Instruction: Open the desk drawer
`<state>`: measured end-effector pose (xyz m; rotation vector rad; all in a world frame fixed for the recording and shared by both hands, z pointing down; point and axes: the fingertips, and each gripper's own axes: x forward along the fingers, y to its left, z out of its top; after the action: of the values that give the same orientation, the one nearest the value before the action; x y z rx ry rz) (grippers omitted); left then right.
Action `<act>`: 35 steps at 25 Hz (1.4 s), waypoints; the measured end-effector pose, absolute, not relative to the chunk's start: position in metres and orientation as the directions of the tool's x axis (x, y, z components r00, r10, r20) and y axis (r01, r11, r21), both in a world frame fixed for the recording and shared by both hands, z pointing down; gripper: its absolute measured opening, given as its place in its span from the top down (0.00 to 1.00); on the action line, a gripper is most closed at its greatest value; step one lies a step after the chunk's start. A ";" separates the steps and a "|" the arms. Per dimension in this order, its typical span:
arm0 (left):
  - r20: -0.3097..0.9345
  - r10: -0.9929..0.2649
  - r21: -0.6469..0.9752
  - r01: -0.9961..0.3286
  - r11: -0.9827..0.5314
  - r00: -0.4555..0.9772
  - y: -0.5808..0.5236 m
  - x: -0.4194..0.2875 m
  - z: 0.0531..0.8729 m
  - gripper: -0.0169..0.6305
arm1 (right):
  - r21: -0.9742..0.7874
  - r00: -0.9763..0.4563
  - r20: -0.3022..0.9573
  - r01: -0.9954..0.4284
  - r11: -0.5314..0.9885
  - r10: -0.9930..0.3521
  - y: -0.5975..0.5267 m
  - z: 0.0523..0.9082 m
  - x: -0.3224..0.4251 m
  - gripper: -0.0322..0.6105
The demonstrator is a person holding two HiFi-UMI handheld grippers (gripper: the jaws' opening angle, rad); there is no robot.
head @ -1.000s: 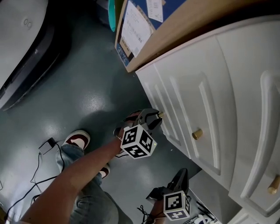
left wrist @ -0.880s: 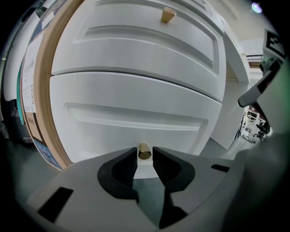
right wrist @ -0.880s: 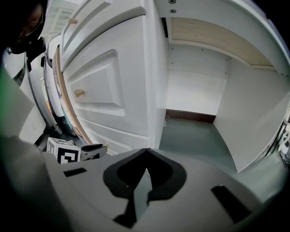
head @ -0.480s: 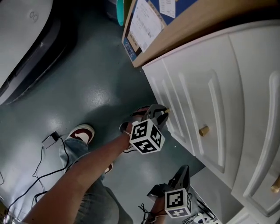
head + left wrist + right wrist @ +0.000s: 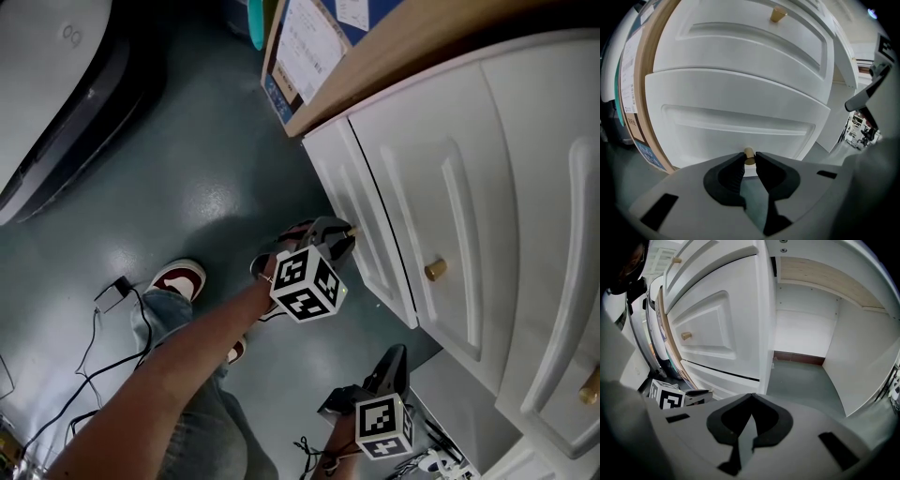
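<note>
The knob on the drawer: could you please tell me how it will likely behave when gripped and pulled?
The knob looks small, round and smooth, so the left gripper, whose jaws have just closed on it, might slip off. It seems rigid, so pulling should probably slide the drawer out.

dim, fisheye-warped, dark vignetted corners

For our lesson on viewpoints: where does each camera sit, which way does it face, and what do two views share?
Head view: on the person's head, steeply down at white drawers, forearm, left gripper, right gripper.
Left gripper view: on that gripper, facing a drawer front; its jaws have just closed on the knob.
Right gripper view: on that gripper, facing the desk's open recess; jaws shut.
Shared: head and left gripper views both show that knob.
</note>
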<state>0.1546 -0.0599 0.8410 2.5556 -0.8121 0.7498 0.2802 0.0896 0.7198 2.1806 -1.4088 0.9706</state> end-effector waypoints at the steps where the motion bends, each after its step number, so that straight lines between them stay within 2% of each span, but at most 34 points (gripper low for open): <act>1: 0.583 -0.421 0.172 -0.612 -0.772 0.695 -0.058 0.153 0.841 0.84 | -0.059 0.261 0.720 -0.901 -0.431 -0.643 0.090 0.719 0.279 0.94; 24: 0.655 -0.385 0.225 -0.654 -0.722 0.650 -0.033 0.128 0.846 0.84 | -0.044 0.191 0.772 -0.936 -0.350 -0.606 0.082 0.703 0.253 0.94; 35: 0.697 -0.336 0.186 -0.612 -0.768 0.633 -0.020 0.120 0.846 0.84 | -0.054 0.178 0.789 -0.933 -0.355 -0.588 0.087 0.696 0.246 0.94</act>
<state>0.1200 -0.0198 0.8461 2.4483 -0.7506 0.9259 0.2460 0.0871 0.6964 2.0152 -1.4291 1.0335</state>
